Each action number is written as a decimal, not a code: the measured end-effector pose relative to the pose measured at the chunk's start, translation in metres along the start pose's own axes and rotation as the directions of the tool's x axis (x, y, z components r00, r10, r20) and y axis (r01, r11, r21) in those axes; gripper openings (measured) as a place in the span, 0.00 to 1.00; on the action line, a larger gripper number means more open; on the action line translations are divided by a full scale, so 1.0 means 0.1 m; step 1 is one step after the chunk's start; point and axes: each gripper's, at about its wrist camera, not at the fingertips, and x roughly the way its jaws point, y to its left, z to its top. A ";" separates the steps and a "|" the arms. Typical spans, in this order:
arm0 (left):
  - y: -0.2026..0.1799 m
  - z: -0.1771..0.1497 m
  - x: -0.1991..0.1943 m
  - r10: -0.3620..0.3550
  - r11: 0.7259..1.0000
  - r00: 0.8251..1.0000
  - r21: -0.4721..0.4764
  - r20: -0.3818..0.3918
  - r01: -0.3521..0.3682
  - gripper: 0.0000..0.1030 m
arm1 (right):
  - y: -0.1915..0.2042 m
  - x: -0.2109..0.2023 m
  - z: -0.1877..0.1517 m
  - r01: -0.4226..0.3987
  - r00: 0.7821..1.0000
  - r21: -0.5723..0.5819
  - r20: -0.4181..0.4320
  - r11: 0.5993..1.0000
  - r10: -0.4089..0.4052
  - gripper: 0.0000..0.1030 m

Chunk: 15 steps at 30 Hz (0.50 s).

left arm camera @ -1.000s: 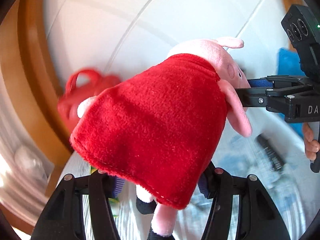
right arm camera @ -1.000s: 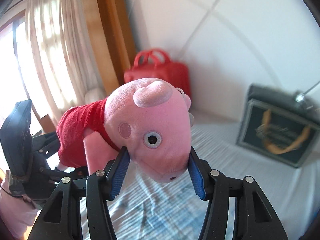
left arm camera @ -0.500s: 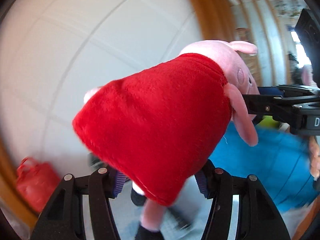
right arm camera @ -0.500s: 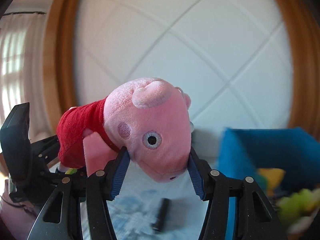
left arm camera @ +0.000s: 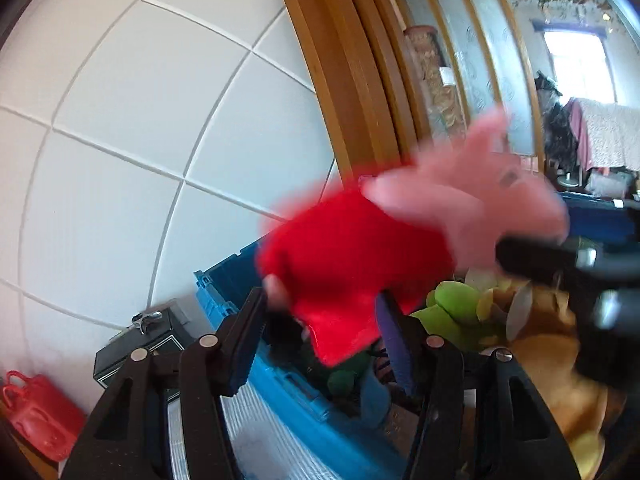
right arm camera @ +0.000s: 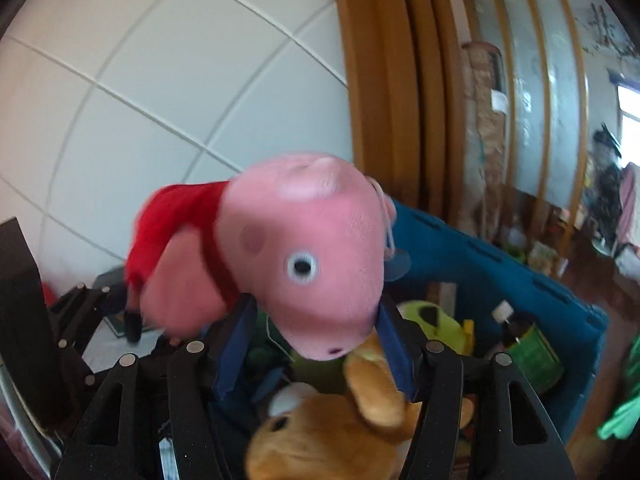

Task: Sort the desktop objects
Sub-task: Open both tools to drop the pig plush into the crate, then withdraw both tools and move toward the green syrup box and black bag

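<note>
The chief risk is judged to be an uneven release: the pig point(right arm camera: 304, 256) is carried by two grippers at once, and if one were opened before the other, the toy could be swung sideways and dropped against the bin point(right arm camera: 500, 256) wall or outside it instead of among the toys within. A second risk is a snag, since the pig's snout is already touching the brown plush point(right arm camera: 340, 420) that lies in the bin, and soft fabric could be dragged along as the fingers are drawn back. The head is pinched at the snout by the right gripper point(right arm camera: 316, 344), whose blue pads are pressed against both sides. At the left gripper point(left arm camera: 320, 332) the red dress hem is seen between the fingers, which look parted wider than the cloth; because of heavy blur it cannot be told whether the hem is gripped at all. The pig is held in the air above the bin, over the green plush point(left arm camera: 456, 312), head tipped downward. It is seen as a soft pink toy with a red dress, one round eye and a rosy cheek.
</note>
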 end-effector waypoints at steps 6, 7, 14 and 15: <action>-0.12 0.00 0.05 0.029 1.000 0.999 0.005 -0.030 -0.029 0.54 | -0.03 0.20 -0.09 0.064 0.996 0.003 -0.057 0.998 -0.063 0.60; -0.11 -0.01 0.04 0.025 1.000 0.999 -0.005 -0.034 -0.025 0.54 | -0.05 0.19 -0.12 0.071 0.996 0.008 -0.059 0.997 -0.071 0.61; -0.06 -0.14 -0.15 0.056 0.997 0.998 -0.055 0.007 -0.055 0.75 | 0.01 0.03 -0.09 0.114 0.993 -0.021 -0.003 0.993 -0.114 0.84; -0.05 -0.16 -0.18 0.060 0.996 0.998 -0.062 0.012 -0.059 0.77 | 0.01 0.00 -0.04 0.123 0.992 -0.023 0.007 0.992 -0.123 0.88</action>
